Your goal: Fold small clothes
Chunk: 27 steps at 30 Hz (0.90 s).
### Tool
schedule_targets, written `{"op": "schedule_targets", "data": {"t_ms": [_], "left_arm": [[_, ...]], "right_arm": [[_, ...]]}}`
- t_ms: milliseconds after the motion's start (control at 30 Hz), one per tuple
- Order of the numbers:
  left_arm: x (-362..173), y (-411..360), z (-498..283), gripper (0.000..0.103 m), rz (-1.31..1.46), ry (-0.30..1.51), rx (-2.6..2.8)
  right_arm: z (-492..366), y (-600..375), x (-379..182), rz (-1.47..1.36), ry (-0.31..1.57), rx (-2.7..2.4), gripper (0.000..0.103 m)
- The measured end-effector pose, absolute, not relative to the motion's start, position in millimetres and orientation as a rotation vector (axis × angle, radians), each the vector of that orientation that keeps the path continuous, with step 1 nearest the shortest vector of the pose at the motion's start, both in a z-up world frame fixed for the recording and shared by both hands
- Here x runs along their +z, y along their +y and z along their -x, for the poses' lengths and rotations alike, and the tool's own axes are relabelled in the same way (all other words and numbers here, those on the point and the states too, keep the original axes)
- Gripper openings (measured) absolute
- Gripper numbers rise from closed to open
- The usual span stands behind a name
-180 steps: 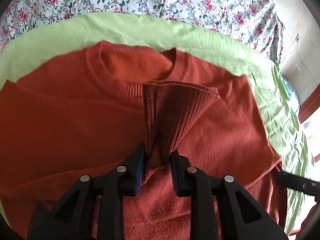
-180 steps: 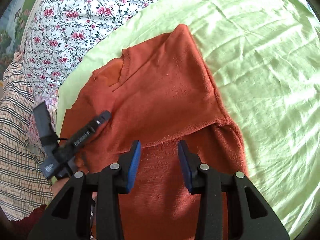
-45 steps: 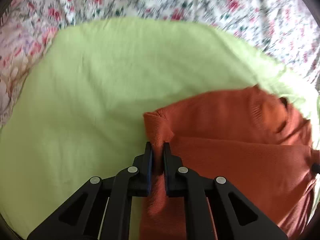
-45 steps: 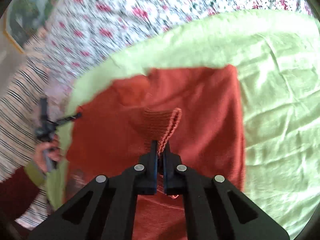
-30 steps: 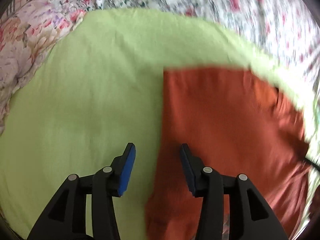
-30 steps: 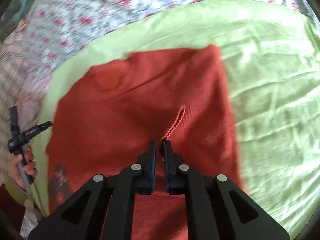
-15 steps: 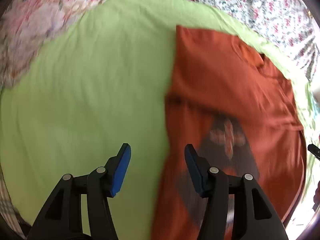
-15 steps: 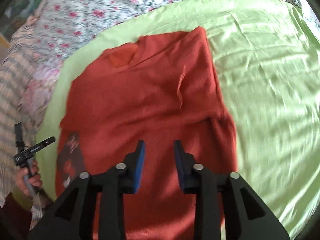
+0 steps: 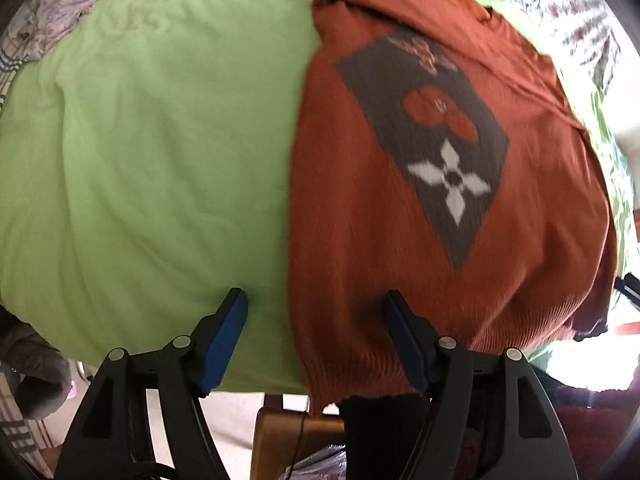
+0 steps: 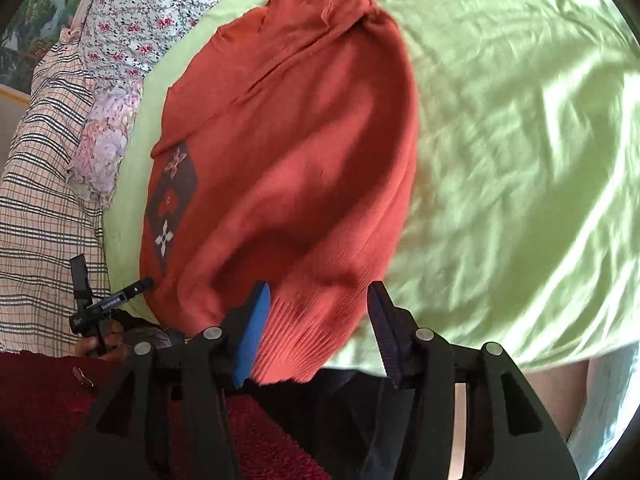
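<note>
A rust-orange knit sweater (image 9: 360, 200) lies on a light green sheet (image 9: 140, 140), its sleeves folded in and a dark diamond panel with flower patterns (image 9: 436, 132) showing. Its ribbed hem hangs at the near edge. My left gripper (image 9: 314, 316) is open and empty, straddling the sweater's left edge near the hem. In the right wrist view the sweater (image 10: 288, 168) lies lengthwise, and my right gripper (image 10: 318, 308) is open and empty over the ribbed hem (image 10: 304, 332). The left gripper (image 10: 108, 304) also shows there, at the sweater's left.
The green sheet (image 10: 520, 160) covers a bed with floral bedding (image 10: 132, 12) and a plaid cloth (image 10: 40, 160) beyond it. The bed's near edge runs just below both grippers. A wooden piece (image 9: 296, 436) and a grey bundle (image 9: 32, 368) lie below the edge.
Both grippers let go of the sleeve cuffs, opened wide and drew back toward the hem. The sleeves now lie folded onto the sweater.
</note>
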<state>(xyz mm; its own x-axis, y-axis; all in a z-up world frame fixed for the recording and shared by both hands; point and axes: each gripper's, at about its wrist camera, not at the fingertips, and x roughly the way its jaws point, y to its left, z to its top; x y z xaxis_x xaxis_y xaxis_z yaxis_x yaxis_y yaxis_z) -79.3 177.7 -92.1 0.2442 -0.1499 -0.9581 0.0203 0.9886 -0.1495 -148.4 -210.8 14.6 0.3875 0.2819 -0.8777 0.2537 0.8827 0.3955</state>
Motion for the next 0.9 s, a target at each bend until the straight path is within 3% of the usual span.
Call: {"op": "schedule_targets", "data": {"t_ms": [233,267,300,333,567,700,767,800,900], "left_arm": [[-99,162,72,0.078,0.093,1.335,-0.102],[-98,161,74,0.078,0.091,1.333,-0.103],[-98,162,75,0.078,0.096,1.331,-0.108],[-99,164,76,0.078,0.102,1.333,-0.113],[-106,171,88,0.082,0.145,1.329,-0.156],[-110,165,92,0.084,0.118,1.318,-0.197],[-110,163,94,0.081,0.113,1.303,-0.218],[-109,162,94,0.078,0.110,1.296,-0.225],[-104,165,95,0.054,0.129,1.267,-0.230]], "right_arm": [[125,-178,-7,-0.436,1.283,-0.097,0.050],[124,-178,-9,-0.419,1.284,-0.106,0.042],[128,-180,-7,-0.399,1.277,-0.117,0.013],[133,-183,-5,-0.401,1.274,-0.117,0.006],[185,-257,6,-0.605,1.208,-0.122,0.004],[182,-266,-2,-0.687,1.161,0.016,0.009],[178,-271,-11,-0.727,1.161,0.019,0.038],[179,-273,-15,-0.748,1.151,0.019,0.049],[184,-275,-17,-0.798,1.099,0.060,0.052]]}}
